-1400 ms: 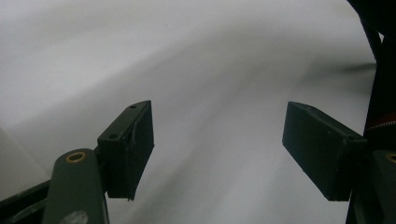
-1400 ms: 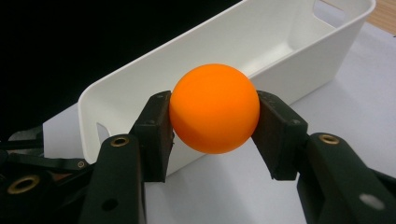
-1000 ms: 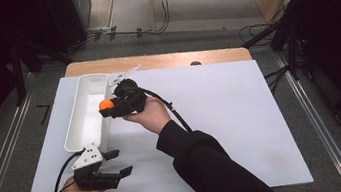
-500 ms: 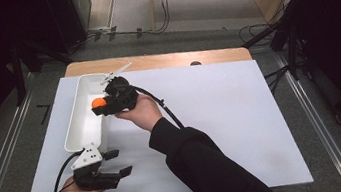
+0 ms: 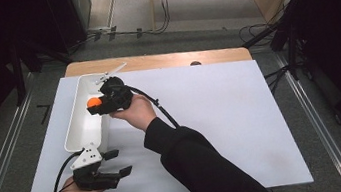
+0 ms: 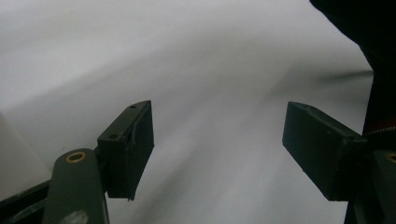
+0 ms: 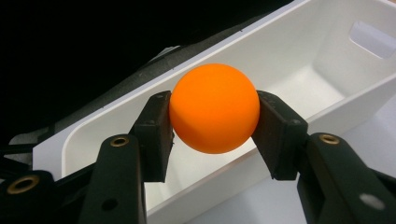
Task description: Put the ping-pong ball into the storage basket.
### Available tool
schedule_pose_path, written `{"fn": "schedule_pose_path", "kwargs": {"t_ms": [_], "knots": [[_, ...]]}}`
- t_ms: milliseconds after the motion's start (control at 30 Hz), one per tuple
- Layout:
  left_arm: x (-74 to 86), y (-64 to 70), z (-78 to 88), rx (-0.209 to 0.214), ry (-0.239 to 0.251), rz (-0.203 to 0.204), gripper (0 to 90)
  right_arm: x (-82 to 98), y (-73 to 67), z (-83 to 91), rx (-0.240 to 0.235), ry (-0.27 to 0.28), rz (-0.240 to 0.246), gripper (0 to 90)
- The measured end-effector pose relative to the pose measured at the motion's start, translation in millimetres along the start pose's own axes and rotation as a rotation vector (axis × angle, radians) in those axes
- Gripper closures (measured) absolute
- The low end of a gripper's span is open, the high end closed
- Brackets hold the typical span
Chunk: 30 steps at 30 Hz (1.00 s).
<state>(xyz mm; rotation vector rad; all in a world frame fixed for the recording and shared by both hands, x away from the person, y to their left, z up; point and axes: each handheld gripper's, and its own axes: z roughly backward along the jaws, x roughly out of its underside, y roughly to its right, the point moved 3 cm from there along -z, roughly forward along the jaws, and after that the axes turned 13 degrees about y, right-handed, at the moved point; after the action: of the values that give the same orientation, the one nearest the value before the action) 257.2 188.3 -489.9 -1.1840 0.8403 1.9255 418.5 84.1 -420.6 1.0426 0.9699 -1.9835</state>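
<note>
An orange ball (image 7: 214, 108) sits clamped between the jaws of my right gripper (image 7: 214, 126), which is shut on it. In the high view that gripper (image 5: 95, 105) holds the ball (image 5: 92, 102) over the long white bin (image 5: 79, 134) at the table's left. The bin (image 7: 299, 79) looks empty in the right gripper view. My left gripper (image 5: 122, 162) rests low near the front left of the table, just below the bin's near end, open with nothing between its jaws. The left gripper view shows its jaws (image 6: 217, 149) spread wide above the bare white table.
A white sheet (image 5: 221, 114) covers the table, with a wooden strip (image 5: 163, 60) at the far edge. The right forearm in a dark sleeve (image 5: 193, 163) crosses the table's front middle. Cables and dark stands lie on the floor beyond.
My right gripper has carried the orange ball leftward, from beside the bin's right wall to over the bin. The left gripper has stayed put.
</note>
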Motion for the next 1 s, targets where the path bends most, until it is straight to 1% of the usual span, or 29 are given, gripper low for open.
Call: {"fn": "schedule_pose_path", "kwargs": {"t_ms": [67, 167, 233, 300, 367, 400, 533, 700, 767, 833, 1000], "knots": [[0.1, 0.0, -0.3, -0.001, -0.001, 0.001, 25.3, -0.1, -0.2, -4.0, 0.002, -0.007, 0.000, 48.3], [0.1, 0.0, -0.3, 0.001, -0.001, -0.002, 25.3, -0.4, -0.5, -6.6, 0.000, -0.003, -0.007, 48.3], [0.1, 0.4, -0.1, 0.001, -0.005, -0.002, 25.3, -0.6, -0.7, -9.0, -0.010, 0.000, -0.015, 48.3], [0.2, 0.6, -0.3, 0.002, -0.006, -0.002, 25.3, 0.2, -1.0, -12.0, -0.005, -0.008, -0.005, 48.3], [0.2, 0.7, -0.4, 0.003, -0.005, -0.001, 25.3, 0.5, -0.9, -13.2, -0.007, -0.010, -0.004, 48.3], [0.0, 0.6, -0.3, 0.002, -0.003, -0.001, 25.3, 1.3, -0.5, -16.5, -0.006, -0.014, -0.005, 48.3], [0.1, 0.6, -0.2, 0.002, -0.003, -0.002, 25.3, 1.4, -2.2, -21.0, -0.012, -0.008, -0.011, 48.2], [0.0, 1.0, 0.0, 0.003, -0.004, -0.001, 25.3, 1.2, -4.4, -26.0, -0.016, -0.006, -0.003, 48.2], [0.0, 1.1, 0.0, 0.004, -0.005, -0.001, 25.3, 2.3, -5.3, -28.9, -0.021, -0.005, -0.009, 48.2], [0.0, 1.2, 0.0, 0.006, -0.005, -0.001, 25.3, 3.2, -4.8, -30.5, -0.026, -0.005, -0.008, 48.1], [0.0, 1.2, -0.1, 0.006, -0.005, -0.001, 25.3, 4.6, -4.1, -33.4, -0.022, -0.006, -0.012, 48.0]]}}
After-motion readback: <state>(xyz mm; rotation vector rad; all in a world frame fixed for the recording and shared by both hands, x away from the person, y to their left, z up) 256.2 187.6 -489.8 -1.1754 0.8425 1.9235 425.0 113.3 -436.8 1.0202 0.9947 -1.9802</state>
